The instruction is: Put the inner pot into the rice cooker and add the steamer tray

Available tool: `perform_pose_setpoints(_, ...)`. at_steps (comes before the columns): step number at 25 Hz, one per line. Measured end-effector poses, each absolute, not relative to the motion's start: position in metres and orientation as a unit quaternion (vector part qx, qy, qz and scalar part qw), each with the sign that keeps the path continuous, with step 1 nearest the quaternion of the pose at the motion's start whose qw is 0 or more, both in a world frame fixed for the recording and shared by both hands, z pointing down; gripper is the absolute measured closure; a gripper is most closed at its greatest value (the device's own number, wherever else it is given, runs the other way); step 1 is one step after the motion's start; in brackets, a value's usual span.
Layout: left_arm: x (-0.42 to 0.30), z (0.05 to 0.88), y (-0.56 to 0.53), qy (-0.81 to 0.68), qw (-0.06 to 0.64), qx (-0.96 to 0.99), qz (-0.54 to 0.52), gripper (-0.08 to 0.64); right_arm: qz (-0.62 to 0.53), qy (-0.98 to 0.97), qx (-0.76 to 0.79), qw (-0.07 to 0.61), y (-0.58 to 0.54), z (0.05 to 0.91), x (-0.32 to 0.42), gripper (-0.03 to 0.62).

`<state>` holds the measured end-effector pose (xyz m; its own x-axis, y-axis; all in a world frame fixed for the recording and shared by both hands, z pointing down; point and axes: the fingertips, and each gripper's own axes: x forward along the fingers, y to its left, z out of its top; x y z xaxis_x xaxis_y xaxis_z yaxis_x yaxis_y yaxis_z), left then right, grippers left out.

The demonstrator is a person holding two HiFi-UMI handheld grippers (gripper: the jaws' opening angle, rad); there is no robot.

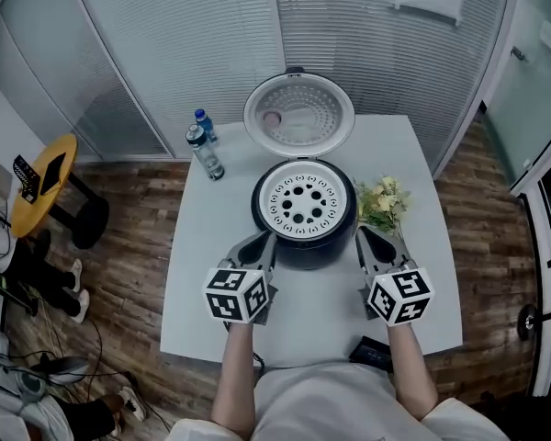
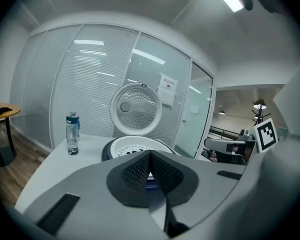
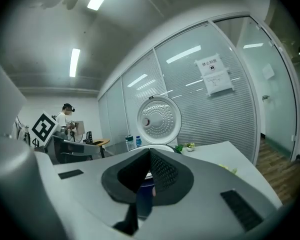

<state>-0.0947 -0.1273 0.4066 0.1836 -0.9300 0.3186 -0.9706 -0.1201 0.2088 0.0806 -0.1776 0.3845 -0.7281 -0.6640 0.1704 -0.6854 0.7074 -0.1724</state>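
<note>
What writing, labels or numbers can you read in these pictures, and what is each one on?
No text here can be read.
Notice on the glass wall: printed lines, too blurred to read.
Bottles: labels too small to read.
Marker cubes: black-and-white square patterns, no words.
Rice cooker: no print shows.

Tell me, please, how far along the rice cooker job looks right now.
Done: the steamer tray sits in the rice cooker, whose lid stands open. The inner pot is hidden beneath the tray, so presumably already in.
In hand: nothing; the left gripper and right gripper are shut and empty, flanking the cooker's front.
Left: apparently nothing of the task.
</note>
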Motion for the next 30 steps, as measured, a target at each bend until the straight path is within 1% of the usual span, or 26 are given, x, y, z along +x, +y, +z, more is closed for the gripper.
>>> perform_pose_setpoints(4,-0.086,0.393,-0.102,-0.622,0.191,0.76,-0.002,0.551,0.122,-0.923,0.363,0.039,-0.155,0.379,0.083,0.575)
perform_pose_setpoints(7,-0.093,0.379,-0.083,-0.622,0.187,0.758,-0.055,0.551,0.115,-0.924,0.364,0.034,-0.14,0.375,0.081,0.575)
perform_pose_setpoints(9,-0.1,0.375,-0.073,-0.628,0.181,0.754,-0.067,0.551,0.111,-0.923,0.366,0.039,-0.133,0.375,0.08,0.575)
perform_pose_setpoints(20,-0.089,0.384,-0.073,-0.626,0.192,0.754,-0.051,0.551,0.126,-0.913,0.385,0.052,-0.131,0.387,0.101,0.575)
perform_pose_setpoints(30,-0.09,0.387,-0.074,-0.627,0.19,0.755,-0.035,0.551,0.135,-0.914,0.379,0.046,-0.134,0.387,0.101,0.577)
